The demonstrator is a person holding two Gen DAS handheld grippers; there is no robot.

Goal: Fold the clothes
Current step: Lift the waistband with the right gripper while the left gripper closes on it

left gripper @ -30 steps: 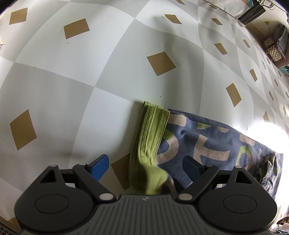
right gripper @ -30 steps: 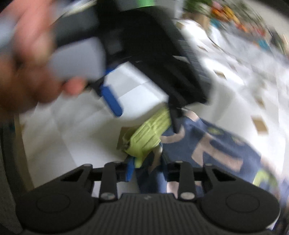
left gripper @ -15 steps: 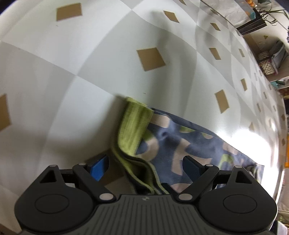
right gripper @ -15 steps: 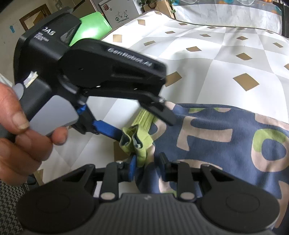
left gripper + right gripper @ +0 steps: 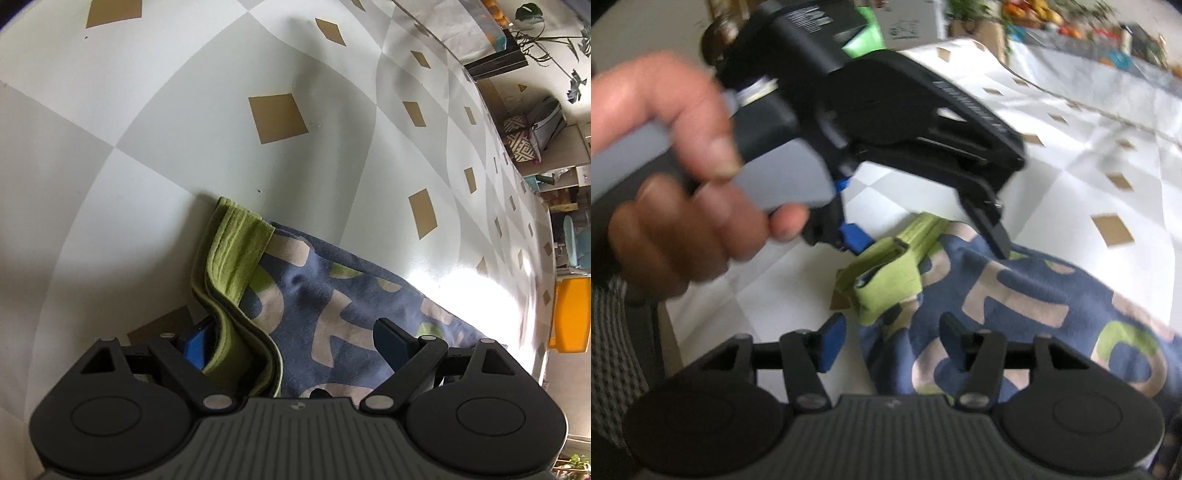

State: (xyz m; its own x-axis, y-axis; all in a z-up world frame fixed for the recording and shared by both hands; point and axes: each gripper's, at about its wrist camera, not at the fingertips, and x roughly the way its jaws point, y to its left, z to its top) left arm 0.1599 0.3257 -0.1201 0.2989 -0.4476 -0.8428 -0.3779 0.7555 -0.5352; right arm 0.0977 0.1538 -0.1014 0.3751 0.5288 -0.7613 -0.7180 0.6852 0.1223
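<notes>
A navy garment (image 5: 332,291) with beige and green letters lies on the table, its green ribbed band (image 5: 236,243) folded up at the near end. My left gripper (image 5: 291,343) stands open, the band and navy cloth between its jaws, close to the blue left pad (image 5: 195,347). In the right wrist view a hand (image 5: 683,184) holds that left gripper (image 5: 929,240) over the green band (image 5: 886,277). My right gripper (image 5: 894,338) is opening, its jaws astride the garment (image 5: 1034,295) edge, pads not pressing on it.
The table (image 5: 184,110) wears a grey and white checked cover with brown diamonds. An orange chair (image 5: 569,314) and patterned boxes (image 5: 521,140) stand beyond its far side. Cardboard boxes and plants (image 5: 979,26) crowd the far end.
My right gripper's jaws have spread and let go of the garment's green edge. The left gripper has tilted and come nearer over the band, which now stands rumpled.
</notes>
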